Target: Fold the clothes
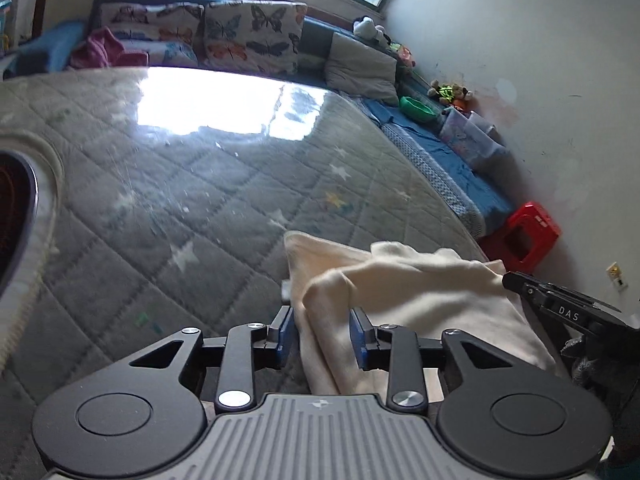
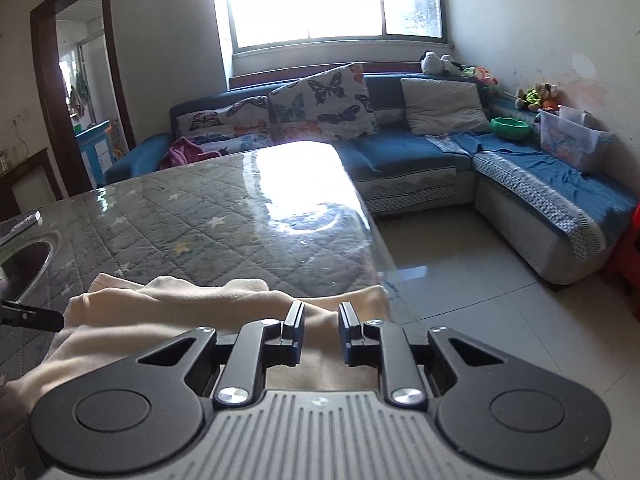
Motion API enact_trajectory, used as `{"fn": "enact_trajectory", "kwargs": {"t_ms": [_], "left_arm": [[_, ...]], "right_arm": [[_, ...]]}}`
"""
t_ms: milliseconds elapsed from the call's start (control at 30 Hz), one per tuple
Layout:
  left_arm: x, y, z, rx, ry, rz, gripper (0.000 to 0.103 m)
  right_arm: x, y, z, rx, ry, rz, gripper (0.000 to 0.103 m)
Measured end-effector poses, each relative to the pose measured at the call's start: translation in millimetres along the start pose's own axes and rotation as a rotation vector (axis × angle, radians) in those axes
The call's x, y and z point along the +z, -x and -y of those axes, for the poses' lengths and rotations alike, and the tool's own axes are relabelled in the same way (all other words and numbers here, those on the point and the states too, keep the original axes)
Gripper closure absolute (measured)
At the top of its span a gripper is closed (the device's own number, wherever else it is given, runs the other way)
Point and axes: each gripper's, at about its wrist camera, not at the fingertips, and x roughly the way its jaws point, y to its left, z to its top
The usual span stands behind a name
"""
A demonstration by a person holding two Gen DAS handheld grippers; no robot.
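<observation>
Cream cloth (image 1: pixel 404 300), loosely folded, lies at the near edge of the worktop (image 1: pixel 200 208), which is covered with a grey quilted, star-printed pad under a glossy clear sheet. Left gripper (image 1: pixel 323 334): jaws parted, a fold of the cloth running between the blue pads, which stand clear of it on both sides. Right gripper (image 2: pixel 321 330): jaws slightly parted above the cloth (no fabric pinched between them).

Containers: a clear plastic box (image 2: pixel 572 142) on the blue corner sofa (image 2: pixel 400 148) holds colourful items too small to name; a green bowl (image 2: pixel 510 128) sits beside it, contents not visible; a dark round basin (image 2: pixel 24 260) occupies the worktop's left side.

View differences: the right wrist camera alone shows the doorway (image 2: pixel 76 96), the tiled floor (image 2: pixel 460 280) and the whole window (image 2: pixel 332 0); the left wrist camera alone shows a red stool (image 1: pixel 524 236) against the wall and a wall socket (image 1: pixel 616 276).
</observation>
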Motion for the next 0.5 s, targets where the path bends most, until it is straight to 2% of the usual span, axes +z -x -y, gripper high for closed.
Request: {"fn": "enact_trajectory", "kwargs": {"t_ms": [100,167,400,500], "left_arm": [[6,-4,9,-0.021,-0.036,0.010,0.074],[10,-8,18,-0.038,-0.078,0.013,0.080],[17,-41,59,-0.095,-0.214,-0.005,0.081],[17,-57,65,-0.090,-0.232,-0.032,0.081]], "right_arm": [[-1,-13,-4,0.009,0.004,-0.015,0.085],[-1,-20,-5,0.010,0.004,-0.023,0.085],[3,-30,-14,-0.026,0.041,-0.017,0.079],[6,-26,-17,0.002,0.035,0.007,0.075]]}}
